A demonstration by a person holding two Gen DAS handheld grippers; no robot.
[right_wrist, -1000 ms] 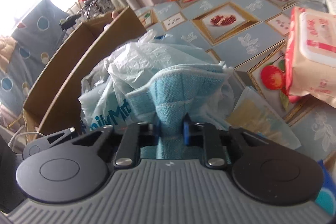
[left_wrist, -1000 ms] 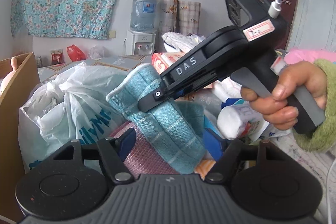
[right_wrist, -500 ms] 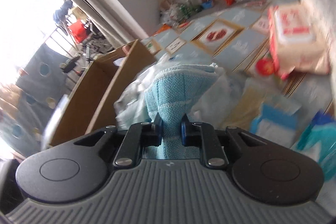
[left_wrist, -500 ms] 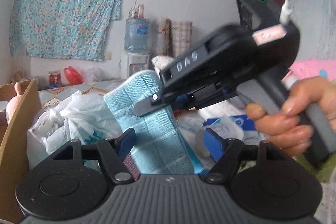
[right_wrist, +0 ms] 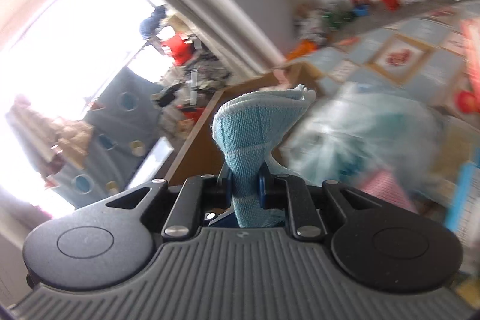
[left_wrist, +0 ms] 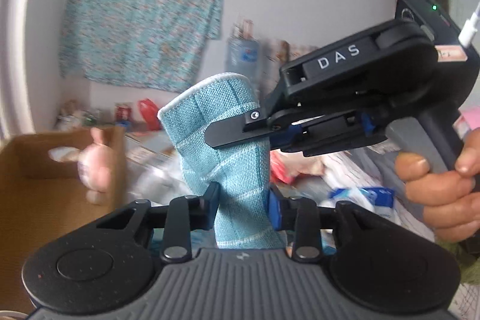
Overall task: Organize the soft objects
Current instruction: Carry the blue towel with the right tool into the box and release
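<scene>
Left wrist view: left gripper (left_wrist: 242, 207), jaws closing onto the teal woven cloth (left_wrist: 231, 158) standing between them, right gripper (left_wrist: 237, 129) nipping its upper part, cardboard box (left_wrist: 36, 179) at left; right wrist view: right gripper (right_wrist: 245, 185) clamped tight on the same cloth (right_wrist: 252, 134), held aloft.

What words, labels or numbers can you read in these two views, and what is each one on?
"DAS": white letters on the black body of the right gripper, seen from the left wrist view.
Pink-edged sticker on the same gripper's rear: printed, too small to read.
Water bottle label by the wall: blurred, unreadable.
Right wrist view: nothing legible; the background is motion-blurred.
</scene>
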